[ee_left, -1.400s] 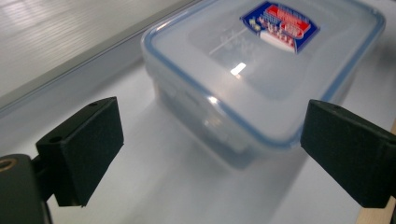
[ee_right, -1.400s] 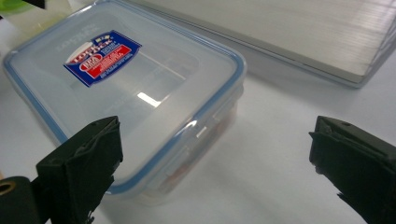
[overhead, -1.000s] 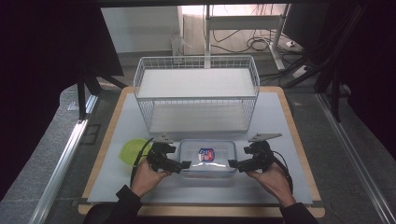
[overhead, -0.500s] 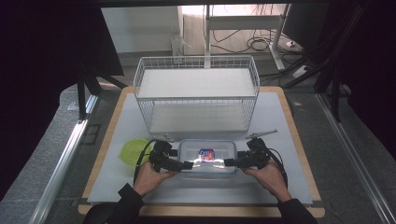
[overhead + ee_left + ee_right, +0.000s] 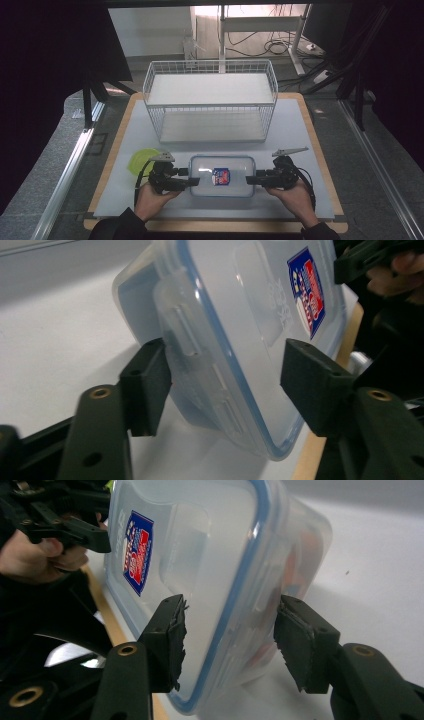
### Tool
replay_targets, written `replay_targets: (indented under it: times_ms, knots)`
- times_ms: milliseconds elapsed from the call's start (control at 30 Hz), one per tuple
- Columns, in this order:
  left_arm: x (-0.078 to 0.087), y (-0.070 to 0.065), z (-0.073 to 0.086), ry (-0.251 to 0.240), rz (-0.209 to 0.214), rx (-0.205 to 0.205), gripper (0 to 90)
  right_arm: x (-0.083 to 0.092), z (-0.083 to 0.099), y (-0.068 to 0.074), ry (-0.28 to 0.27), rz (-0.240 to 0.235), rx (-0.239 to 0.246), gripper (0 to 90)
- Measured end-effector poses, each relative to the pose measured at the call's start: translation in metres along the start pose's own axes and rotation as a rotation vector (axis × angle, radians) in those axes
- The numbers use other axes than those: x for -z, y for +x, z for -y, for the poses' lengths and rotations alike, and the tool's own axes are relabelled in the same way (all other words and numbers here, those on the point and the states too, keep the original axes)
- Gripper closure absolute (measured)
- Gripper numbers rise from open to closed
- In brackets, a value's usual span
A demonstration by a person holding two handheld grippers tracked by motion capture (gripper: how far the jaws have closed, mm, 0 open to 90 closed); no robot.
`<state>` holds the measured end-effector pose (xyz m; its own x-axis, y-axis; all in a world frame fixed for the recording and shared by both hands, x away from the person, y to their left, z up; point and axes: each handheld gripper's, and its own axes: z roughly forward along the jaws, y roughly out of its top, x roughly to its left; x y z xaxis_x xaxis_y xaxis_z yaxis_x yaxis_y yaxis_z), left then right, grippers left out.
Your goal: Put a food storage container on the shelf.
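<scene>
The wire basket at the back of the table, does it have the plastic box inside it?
No, the wire basket holds nothing on its shelves, and the clear plastic box sits on the table in front of it.

One overhead camera, two gripper cameras.
The high view looks forward and down on the counter [image 5: 300,130]; both gripper views face the lidded container [image 5: 222,176] closely from opposite ends.

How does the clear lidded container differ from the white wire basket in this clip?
The clear lidded container is low and flat with solid see-through walls; the white wire basket is taller and wider, made of open mesh. The container lies near the table's front edge; the basket stands farther back. The container sits between the left gripper and right gripper, whose jaws have just been closing around its ends; the basket is untouched. Both rest on the white mat.
</scene>
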<state>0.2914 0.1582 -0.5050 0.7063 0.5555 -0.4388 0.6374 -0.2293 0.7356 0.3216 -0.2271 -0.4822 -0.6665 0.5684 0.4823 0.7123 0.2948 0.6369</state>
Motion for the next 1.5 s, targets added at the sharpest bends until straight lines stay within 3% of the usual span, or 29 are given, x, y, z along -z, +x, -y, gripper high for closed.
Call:
replay_targets:
  times_ms: [67, 233, 400, 567, 833, 1167, 1500]
  knots:
    - [0.002, 0.002, 0.003, -0.018, 0.023, 0.023, 44.4, 0.0, 0.002, -0.002, -0.005, -0.021, -0.035, 48.8]
    - [0.002, -0.002, 0.003, -0.028, 0.004, 0.028, 45.2, 0.001, 0.003, 0.004, -0.005, 0.006, -0.057, 50.6]
    - [0.002, -0.001, 0.001, -0.05, -0.006, 0.047, 47.3, 0.004, 0.006, 0.006, -0.04, 0.011, -0.085, 53.0]
    - [0.003, 0.0, 0.0, -0.062, -0.017, 0.06, 47.9, 0.003, 0.005, 0.008, -0.077, 0.024, -0.075, 53.2]
    - [0.013, -0.006, -0.012, -0.09, -0.035, 0.031, 48.4, 0.008, -0.002, 0.014, -0.124, 0.024, -0.045, 53.1]
    - [0.028, -0.014, -0.037, -0.11, -0.069, -0.019, 48.6, 0.017, -0.02, 0.02, -0.187, 0.012, -0.016, 52.8]
    - [0.041, -0.014, -0.057, -0.141, -0.087, -0.018, 48.7, 0.024, -0.048, 0.024, -0.221, 0.01, 0.001, 52.7]
